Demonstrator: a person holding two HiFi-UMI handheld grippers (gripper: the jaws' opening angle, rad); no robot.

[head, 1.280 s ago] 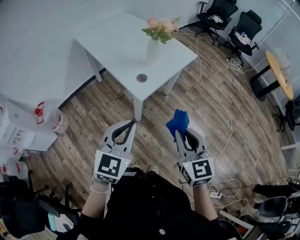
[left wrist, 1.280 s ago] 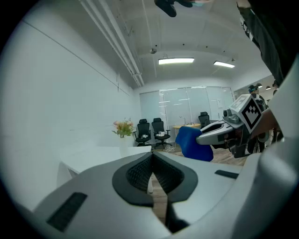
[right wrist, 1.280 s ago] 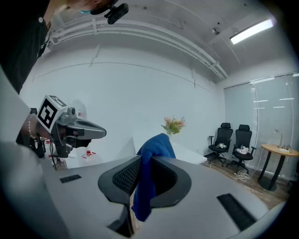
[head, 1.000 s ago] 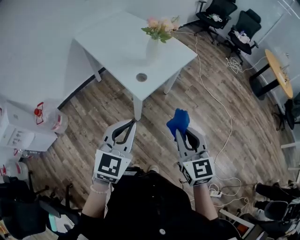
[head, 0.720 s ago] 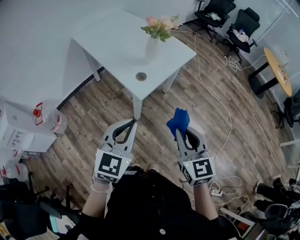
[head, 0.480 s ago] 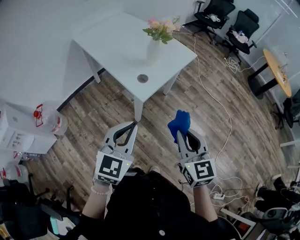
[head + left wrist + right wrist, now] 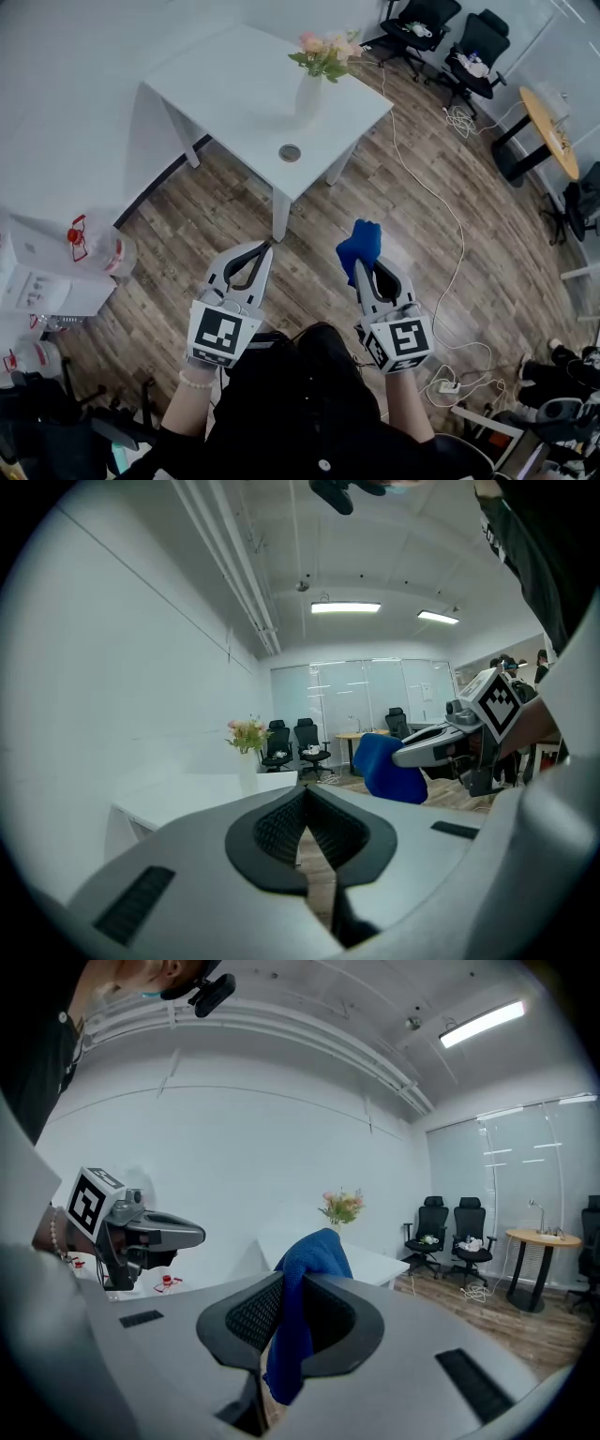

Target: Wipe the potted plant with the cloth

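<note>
The blue cloth [image 7: 359, 244] is in the right gripper [image 7: 363, 266]; the potted plant [image 7: 317, 75] stands on the far white table [image 7: 234, 94].
The right fingers pinch the cloth; the left gripper [image 7: 265, 247] has its fingers pressed together on nothing. Both are well apart from the plant.

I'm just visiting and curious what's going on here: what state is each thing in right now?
left tongs: shut, empty.
right tongs: shut on the blue cloth.
blue cloth: clamped, bunched above the tips.
potted plant: upright on the white table, untouched.
</note>
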